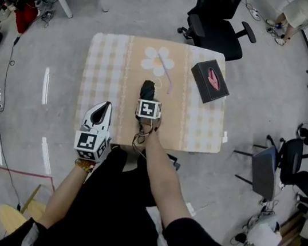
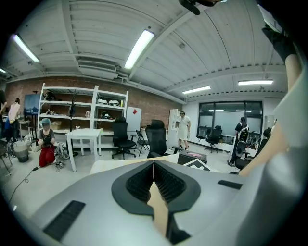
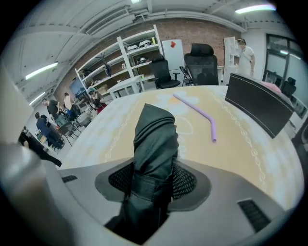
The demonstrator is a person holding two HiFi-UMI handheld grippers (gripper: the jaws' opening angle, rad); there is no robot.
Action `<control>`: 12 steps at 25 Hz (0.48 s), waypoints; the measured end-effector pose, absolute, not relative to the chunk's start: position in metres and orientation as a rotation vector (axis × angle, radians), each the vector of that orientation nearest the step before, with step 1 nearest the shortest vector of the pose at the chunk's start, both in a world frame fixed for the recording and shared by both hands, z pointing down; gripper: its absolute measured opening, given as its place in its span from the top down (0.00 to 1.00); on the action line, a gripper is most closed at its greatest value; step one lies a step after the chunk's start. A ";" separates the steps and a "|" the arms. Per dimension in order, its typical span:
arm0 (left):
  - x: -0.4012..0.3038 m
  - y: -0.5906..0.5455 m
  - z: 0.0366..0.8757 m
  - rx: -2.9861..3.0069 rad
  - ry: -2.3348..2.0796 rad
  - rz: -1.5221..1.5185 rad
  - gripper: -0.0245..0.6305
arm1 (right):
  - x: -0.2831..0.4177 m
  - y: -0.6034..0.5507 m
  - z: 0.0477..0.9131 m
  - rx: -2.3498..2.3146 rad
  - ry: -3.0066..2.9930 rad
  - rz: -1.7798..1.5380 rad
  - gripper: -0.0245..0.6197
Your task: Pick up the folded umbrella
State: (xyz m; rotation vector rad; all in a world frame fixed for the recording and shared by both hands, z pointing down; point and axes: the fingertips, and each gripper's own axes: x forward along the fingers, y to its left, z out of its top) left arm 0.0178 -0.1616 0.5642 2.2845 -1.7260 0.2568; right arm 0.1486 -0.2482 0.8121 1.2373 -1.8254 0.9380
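Grasp step: right gripper (image 3: pixel 153 181) jaws clamped on folded umbrella (image 3: pixel 155 137), mid-table (image 1: pixel 111 66), toward front edge. Left gripper (image 2: pixel 154 166) jaws together, empty, at table's front-left corner. Next: straight lift off table, firm squeeze.

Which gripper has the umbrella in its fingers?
The right gripper: the black umbrella sits between its fingers. The left gripper has its fingers together with nothing in them.

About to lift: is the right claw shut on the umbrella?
Shut: the right claw grips the folded umbrella; in the right gripper view its pads press both sides of the fabric.
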 end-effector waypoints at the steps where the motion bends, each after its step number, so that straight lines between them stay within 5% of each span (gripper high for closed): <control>1: 0.019 -0.162 0.563 2.287 -1.725 0.255 0.94 | 0.138 -0.248 0.809 1.211 -1.879 0.966 0.65; 12: 0.030 -0.176 0.553 2.319 -1.714 0.225 0.94 | 0.133 -0.253 0.783 1.161 -1.984 1.015 0.65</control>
